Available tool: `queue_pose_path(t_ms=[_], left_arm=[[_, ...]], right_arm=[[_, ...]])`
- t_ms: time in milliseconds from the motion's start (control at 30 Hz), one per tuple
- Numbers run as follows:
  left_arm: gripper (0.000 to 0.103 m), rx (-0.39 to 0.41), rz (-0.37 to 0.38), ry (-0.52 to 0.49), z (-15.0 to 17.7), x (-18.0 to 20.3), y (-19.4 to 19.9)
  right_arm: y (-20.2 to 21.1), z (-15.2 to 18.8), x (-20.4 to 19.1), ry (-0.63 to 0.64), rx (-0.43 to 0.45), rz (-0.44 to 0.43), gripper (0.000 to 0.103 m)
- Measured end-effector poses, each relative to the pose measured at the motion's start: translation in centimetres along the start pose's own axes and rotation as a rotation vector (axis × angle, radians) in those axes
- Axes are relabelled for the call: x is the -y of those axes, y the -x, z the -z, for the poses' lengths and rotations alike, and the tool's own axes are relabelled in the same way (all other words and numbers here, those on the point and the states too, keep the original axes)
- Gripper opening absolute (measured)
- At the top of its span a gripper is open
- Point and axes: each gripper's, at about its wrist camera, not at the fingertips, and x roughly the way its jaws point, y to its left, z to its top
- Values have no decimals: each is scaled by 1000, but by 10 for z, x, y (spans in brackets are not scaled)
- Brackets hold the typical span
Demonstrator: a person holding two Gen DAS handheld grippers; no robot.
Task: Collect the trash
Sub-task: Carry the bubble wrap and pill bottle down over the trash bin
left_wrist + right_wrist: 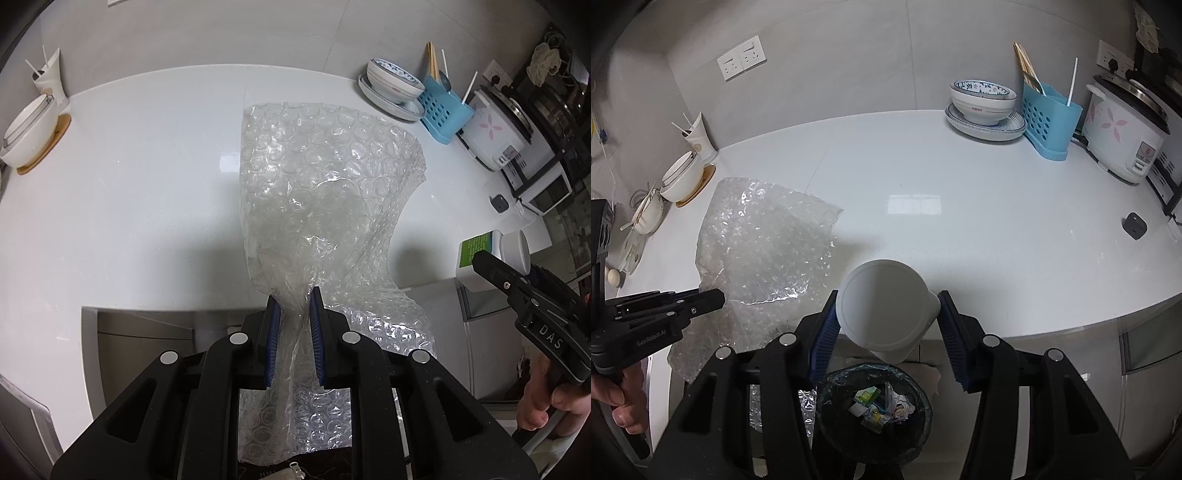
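Observation:
A large sheet of clear bubble wrap [325, 177] hangs over the white counter's front edge, and my left gripper [295, 295] is shut on its bunched lower part. From the right wrist view the same bubble wrap [764, 251] shows at the left, with the left gripper [713, 297] coming in from that side. My right gripper [888, 299] is shut on a white plastic bottle [886, 306] whose round cap faces the camera. That bottle [491, 258], with a green label, shows at the right edge of the left wrist view. Below it stands a bin [873, 406] lined with a dark bag, holding scraps.
On the white counter [960, 192] at the back are stacked bowls [982, 99], a blue utensil holder [1051, 118], a rice cooker [1126, 129] and a small dark object [1134, 225]. At the left are a bowl on a wooden coaster [31, 129] and a paper cup [50, 77].

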Motion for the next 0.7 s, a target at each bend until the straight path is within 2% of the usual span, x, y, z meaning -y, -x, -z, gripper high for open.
queue_pose_path(t_ms=[500, 700], left_arm=[[15, -35, 21, -30, 61, 4, -6], [15, -50, 28, -50, 84, 5, -13]], right_arm=[[11, 59, 14, -22, -23, -21, 50], [4, 86, 14, -19, -57, -44, 50]])
